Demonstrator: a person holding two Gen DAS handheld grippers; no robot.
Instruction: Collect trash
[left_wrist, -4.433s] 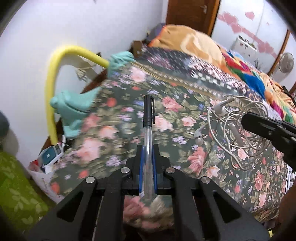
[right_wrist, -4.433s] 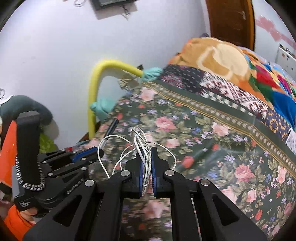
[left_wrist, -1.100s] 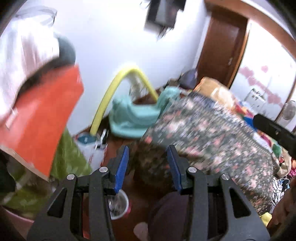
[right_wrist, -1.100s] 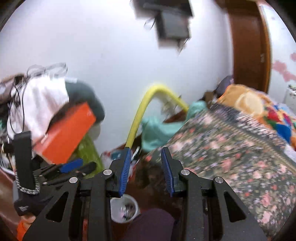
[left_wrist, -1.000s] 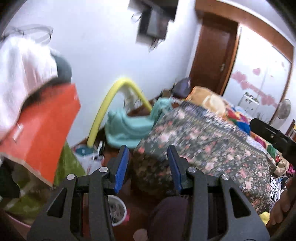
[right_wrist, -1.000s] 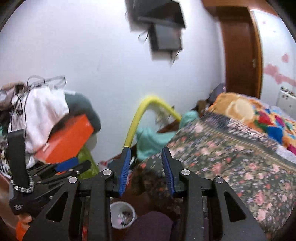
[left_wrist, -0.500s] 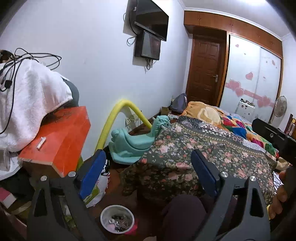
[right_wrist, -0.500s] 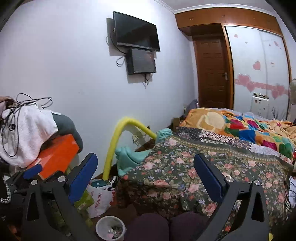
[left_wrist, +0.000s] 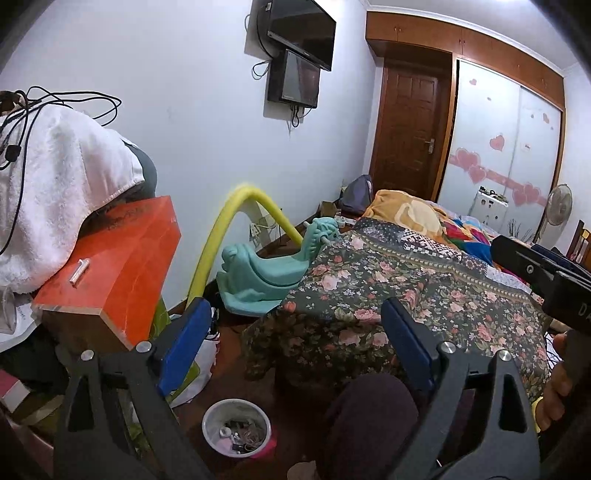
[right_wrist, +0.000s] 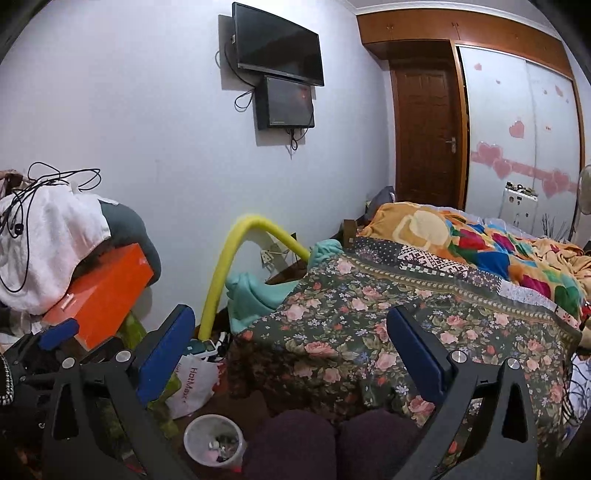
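The pen and cable are gone from both grippers; the left gripper (left_wrist: 291, 343) and right gripper (right_wrist: 291, 343) gape wide and empty above the bin (left_wrist: 236, 428) on the floor. Its small, light scraps look easy to pinch.

"HotMax" in red on white plastic bag (right_wrist: 194, 380) on floor, other txt unreadable

Pen, cable gone; both grippers empty.
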